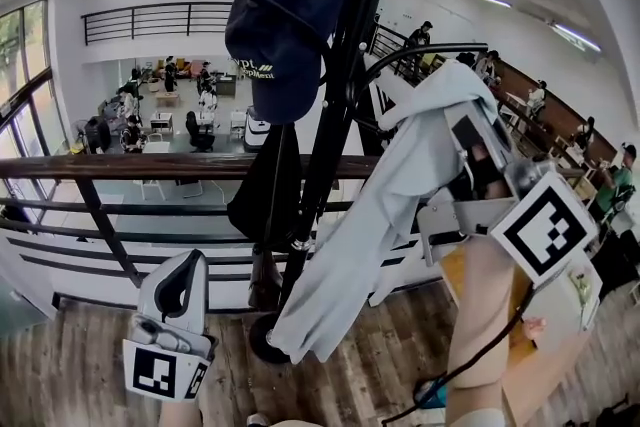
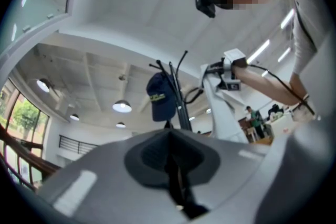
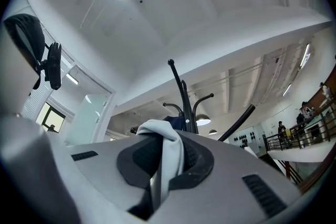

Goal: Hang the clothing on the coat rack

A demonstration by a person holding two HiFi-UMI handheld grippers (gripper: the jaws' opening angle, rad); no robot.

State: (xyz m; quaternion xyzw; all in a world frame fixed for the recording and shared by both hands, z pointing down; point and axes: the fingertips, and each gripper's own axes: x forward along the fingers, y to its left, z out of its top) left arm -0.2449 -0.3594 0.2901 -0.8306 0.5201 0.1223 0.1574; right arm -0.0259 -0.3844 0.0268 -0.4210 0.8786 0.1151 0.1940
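Note:
A black coat rack [image 1: 335, 105] stands in front of me, and a navy cap [image 1: 285, 25] hangs on its upper left hook. A pale grey garment [image 1: 370, 225] drapes down to the right of the pole, its top bunched near a curved hook arm [image 1: 420, 50]. My right gripper [image 1: 472, 147] is raised and shut on that top; a fold of the pale cloth [image 3: 167, 157] is pinched between the pads. My left gripper [image 1: 185, 287] hangs low at the left, shut with nothing in it, its jaws [image 2: 170, 139] pointing up at the cap [image 2: 160, 96] and the garment [image 2: 223, 113].
A dark garment [image 1: 265, 185] hangs on the rack's left side above the round base [image 1: 262, 335]. Just behind it runs a brown-topped railing [image 1: 120, 165], with a hall and people below. The floor [image 1: 80, 355] is wood planks. A wooden table [image 1: 522, 310] is at the right.

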